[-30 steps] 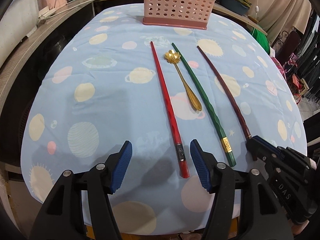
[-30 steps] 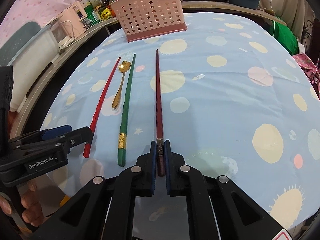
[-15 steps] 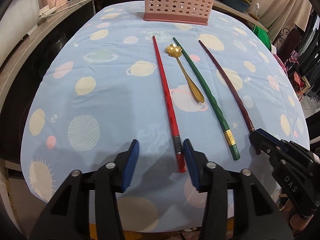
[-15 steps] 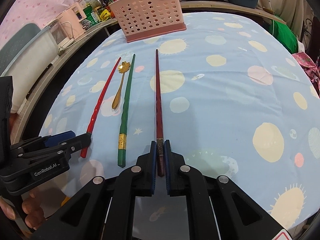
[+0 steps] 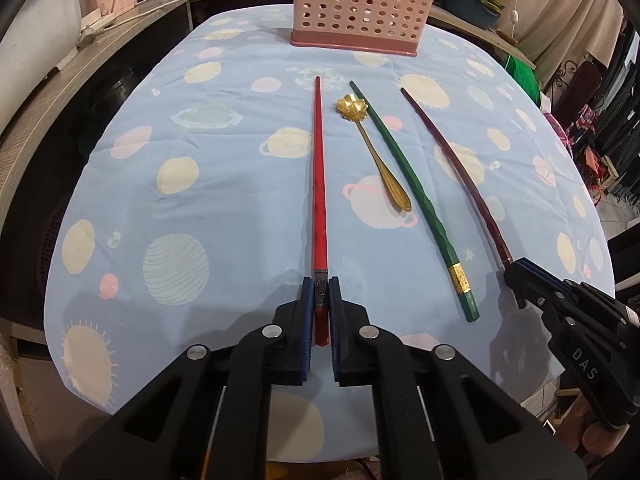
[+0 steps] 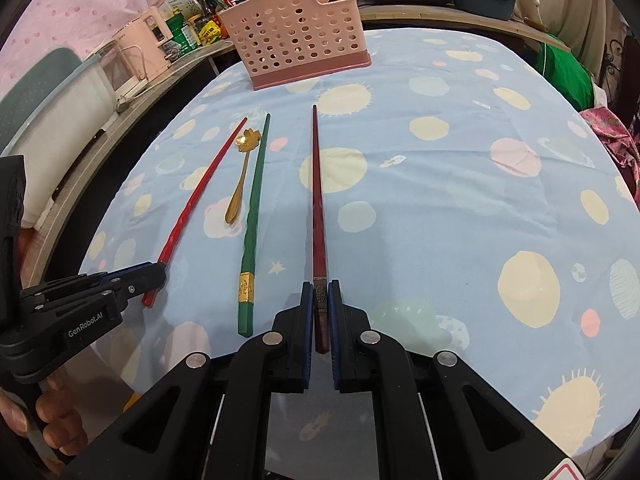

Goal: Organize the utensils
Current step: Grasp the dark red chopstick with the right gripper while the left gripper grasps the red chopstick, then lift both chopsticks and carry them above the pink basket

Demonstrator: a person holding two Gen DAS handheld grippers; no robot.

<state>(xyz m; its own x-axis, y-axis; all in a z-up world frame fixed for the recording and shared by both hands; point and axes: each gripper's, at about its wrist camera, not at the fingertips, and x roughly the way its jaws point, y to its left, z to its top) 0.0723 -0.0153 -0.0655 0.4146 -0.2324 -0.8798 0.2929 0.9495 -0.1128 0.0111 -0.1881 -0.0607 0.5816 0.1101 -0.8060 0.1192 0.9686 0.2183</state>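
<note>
On the worktop [image 5: 224,208] | left gripper [image 5: 321,294] fingers clamping red chopstick [image 5: 319,184] | right gripper [image 6: 320,296] fingers clamping maroon chopstick [image 6: 318,192] | spoon [image 5: 376,148], green chopstick [image 5: 416,196] lying between | basket [image 5: 360,4] sitting beyond

The left gripper [image 5: 320,292] is covering the near end of the red chopstick [image 5: 319,184], and the right gripper [image 6: 320,294] is hiding the butt of the dark maroon chopstick [image 6: 318,196]. The pink basket [image 5: 360,4] is getting cropped by the top edge, its inside unseen. Lettering on the green chopstick [image 6: 251,220] band is reading too small.
</note>
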